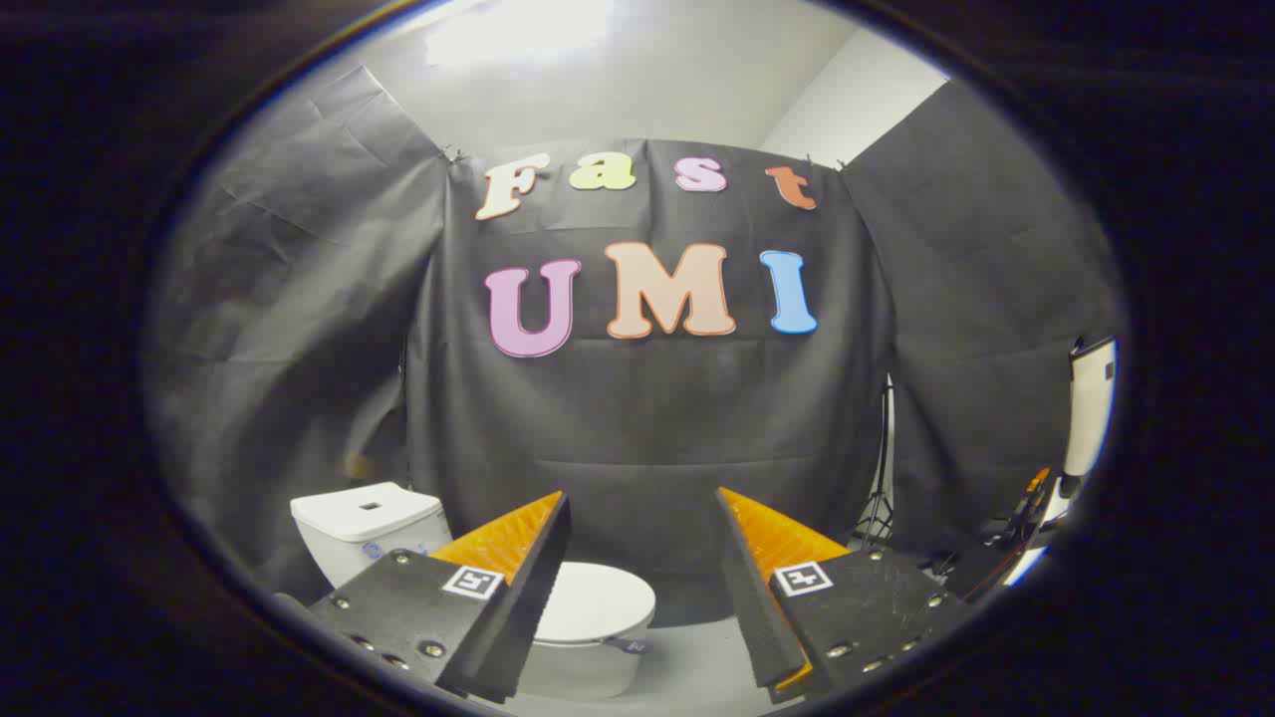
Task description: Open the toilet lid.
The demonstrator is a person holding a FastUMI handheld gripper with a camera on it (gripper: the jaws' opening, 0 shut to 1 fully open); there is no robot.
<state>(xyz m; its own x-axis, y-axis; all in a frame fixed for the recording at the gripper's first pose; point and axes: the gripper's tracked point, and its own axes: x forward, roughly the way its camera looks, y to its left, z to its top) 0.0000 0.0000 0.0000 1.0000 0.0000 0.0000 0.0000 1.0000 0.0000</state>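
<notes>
Gripper view shows one white toilet (588,622), lid (595,600) down flat, one cistern (369,528) behind; the gripper (642,503) hangs spread wide, holding nothing, well short.

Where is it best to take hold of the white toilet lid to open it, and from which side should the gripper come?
Probably the front rim of the closed white oval toilet lid, approached from the front and low. The lid lies flat, and its hinge end appears to be by the white cistern behind, so the front edge should lift. The gripper is open, holding nothing, with the toilet beyond its fingers.
</notes>
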